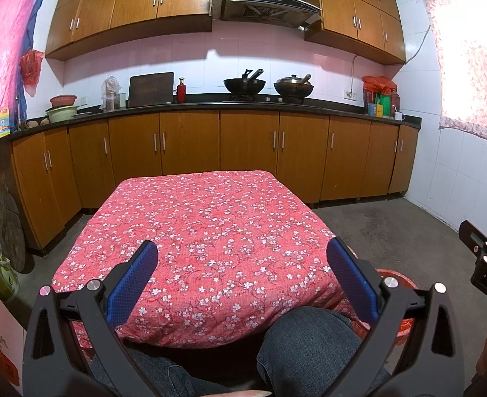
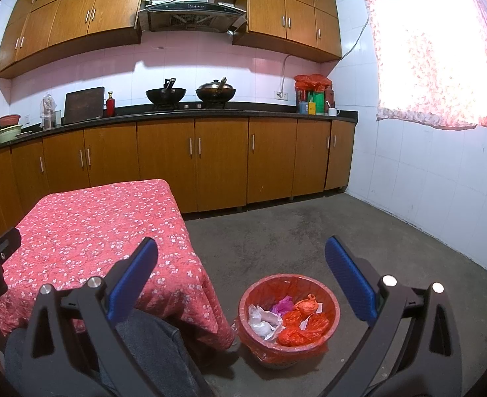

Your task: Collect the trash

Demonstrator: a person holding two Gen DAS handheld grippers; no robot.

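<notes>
On the floor just beside the near right corner of the table [image 2: 88, 231], a red-lined trash bin [image 2: 329, 292] stands upright, holding crumpled white paper [image 2: 263, 321], a purple scrap [image 2: 283, 304] and knotted orange bags [image 2: 304, 322]; it lies below and between the spread fingers of the right gripper [image 2: 242, 278], slightly toward its right finger, so that hand is clearly the nearer; the bin is round, with no long axis to line up with; both tools stand wide apart and hold nothing, the left gripper [image 1: 243, 274] hovering over the bare floral cloth. From the left wrist only a sliver of the bin's red rim [image 1: 397, 279] peeks past the table corner and finger; its contents show only in the right view; no loose trash is visible on the cloth, so the collecting looks nearly or wholly done.
</notes>
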